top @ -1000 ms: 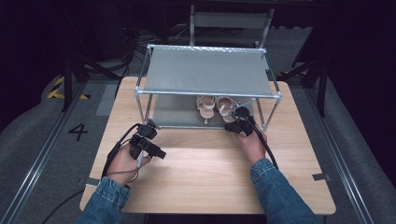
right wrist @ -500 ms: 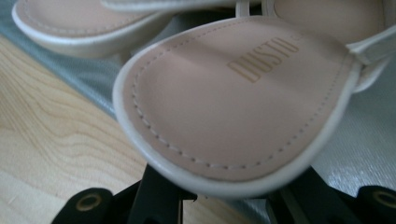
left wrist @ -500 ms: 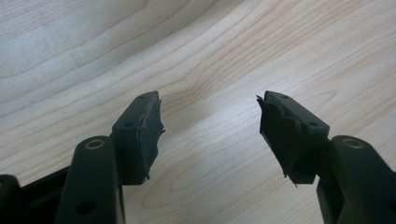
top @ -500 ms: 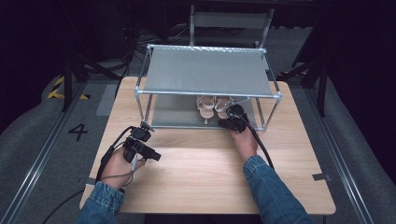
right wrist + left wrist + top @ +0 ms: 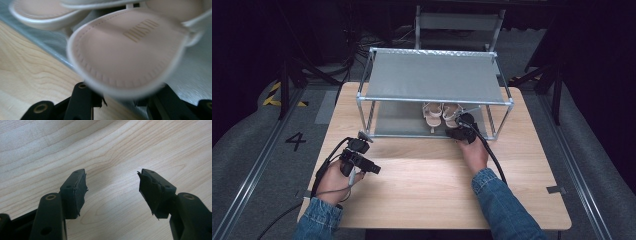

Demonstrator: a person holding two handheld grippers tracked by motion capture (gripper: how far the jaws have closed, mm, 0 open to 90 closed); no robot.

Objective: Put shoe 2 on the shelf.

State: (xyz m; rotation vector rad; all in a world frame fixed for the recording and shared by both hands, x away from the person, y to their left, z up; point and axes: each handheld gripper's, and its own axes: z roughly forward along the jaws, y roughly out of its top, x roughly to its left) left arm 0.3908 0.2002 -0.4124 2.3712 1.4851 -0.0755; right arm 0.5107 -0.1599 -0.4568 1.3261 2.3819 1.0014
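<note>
The right gripper [image 5: 460,126] reaches under the rack [image 5: 434,79], jaws just opened wider around the right sandal's [image 5: 130,52] heel; contact is hidden. Two sandals [image 5: 441,114] sit on the lower shelf. The left gripper [image 5: 364,165], spread and empty, hovers over the table [image 5: 422,175].

Bright table, dark surroundings, close-up blur

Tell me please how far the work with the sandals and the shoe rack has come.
Done: both sandals, the left sandal and the right sandal, lie side by side on the lower shelf of the shoe rack. In hand: the right gripper is at the right sandal's heel, its jaws have just been opening. Left: draw that gripper out. The left gripper waits open over the table.
</note>
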